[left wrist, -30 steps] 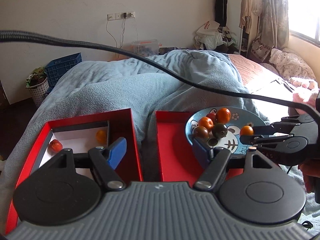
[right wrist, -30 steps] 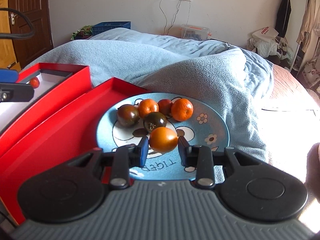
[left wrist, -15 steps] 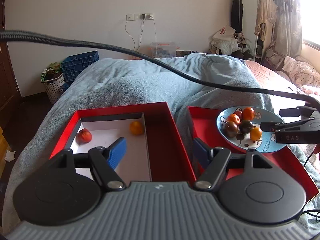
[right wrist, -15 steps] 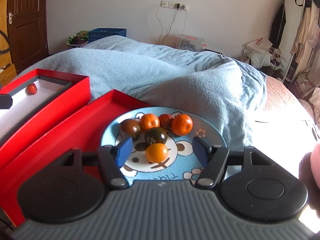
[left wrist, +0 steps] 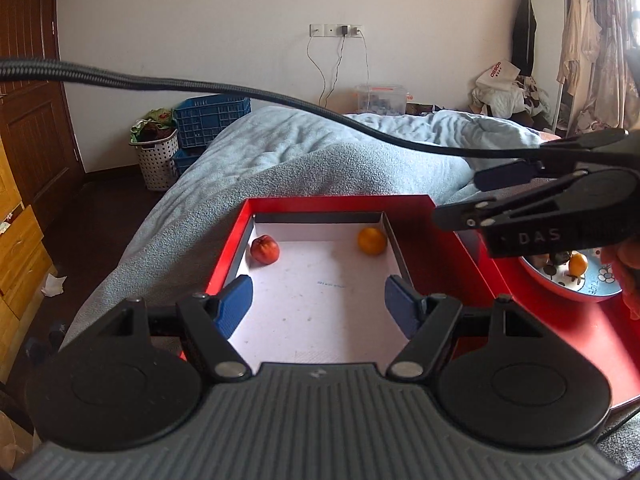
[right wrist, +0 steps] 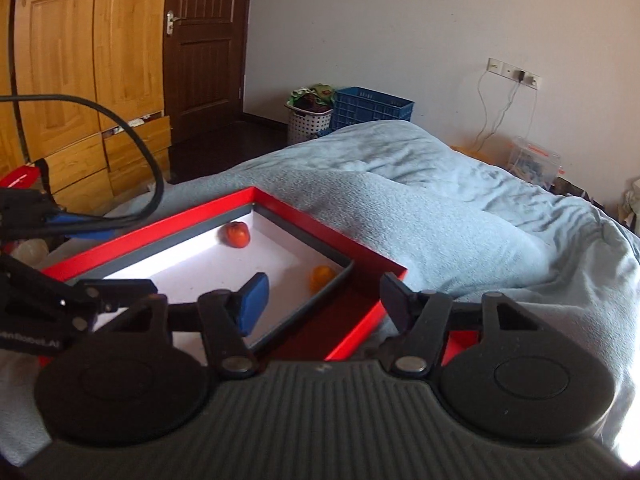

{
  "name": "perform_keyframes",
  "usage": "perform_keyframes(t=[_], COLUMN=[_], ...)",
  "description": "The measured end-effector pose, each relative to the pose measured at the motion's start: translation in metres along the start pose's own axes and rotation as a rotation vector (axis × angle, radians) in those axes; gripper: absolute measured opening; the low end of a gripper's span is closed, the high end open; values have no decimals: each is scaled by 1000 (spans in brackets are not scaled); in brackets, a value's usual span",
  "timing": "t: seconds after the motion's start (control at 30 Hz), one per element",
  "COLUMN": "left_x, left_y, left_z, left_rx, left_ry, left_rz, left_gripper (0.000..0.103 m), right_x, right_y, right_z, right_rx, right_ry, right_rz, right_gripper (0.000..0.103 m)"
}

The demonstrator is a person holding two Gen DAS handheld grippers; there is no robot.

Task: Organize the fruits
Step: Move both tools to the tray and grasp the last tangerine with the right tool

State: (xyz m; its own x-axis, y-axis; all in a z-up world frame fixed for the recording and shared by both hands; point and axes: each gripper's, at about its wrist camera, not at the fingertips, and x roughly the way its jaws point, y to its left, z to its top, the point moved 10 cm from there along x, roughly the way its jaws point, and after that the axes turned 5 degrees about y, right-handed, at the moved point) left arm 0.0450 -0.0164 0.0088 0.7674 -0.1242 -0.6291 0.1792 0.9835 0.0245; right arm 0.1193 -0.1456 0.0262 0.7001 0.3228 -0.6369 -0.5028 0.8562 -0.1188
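Blue blanket (left wrist: 320, 160), red box (left wrist: 336, 201) – 2 fruits; both grippers empty, spread.

My left gripper (left wrist: 318, 304) and right gripper (right wrist: 324, 294) are black, with blue pads (left wrist: 234, 306), silver screws, ribbed grey bases and a braided cable (left wrist: 200, 86).

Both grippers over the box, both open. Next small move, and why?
Probably take the right gripper to the plate for its orange fruit: the jaws stand open and empty over the box, and fruit sits unsorted on the plate.
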Motion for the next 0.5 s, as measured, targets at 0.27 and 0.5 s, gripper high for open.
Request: perform_keyframes(t=[0.27,0.5], left_x=[5,13], left_y=[23,32], left_z=[-5,-5], left_rx=[8,-13], left_ry=[2,10], left_rz=[6,-18], left_gripper=[79,79], right_x=[84,130], right_y=[17,14], right_z=[11,4], right_rx=[-107,-246], right_ry=[172,282], right_rz=[36,-54], right_gripper=[39,39])
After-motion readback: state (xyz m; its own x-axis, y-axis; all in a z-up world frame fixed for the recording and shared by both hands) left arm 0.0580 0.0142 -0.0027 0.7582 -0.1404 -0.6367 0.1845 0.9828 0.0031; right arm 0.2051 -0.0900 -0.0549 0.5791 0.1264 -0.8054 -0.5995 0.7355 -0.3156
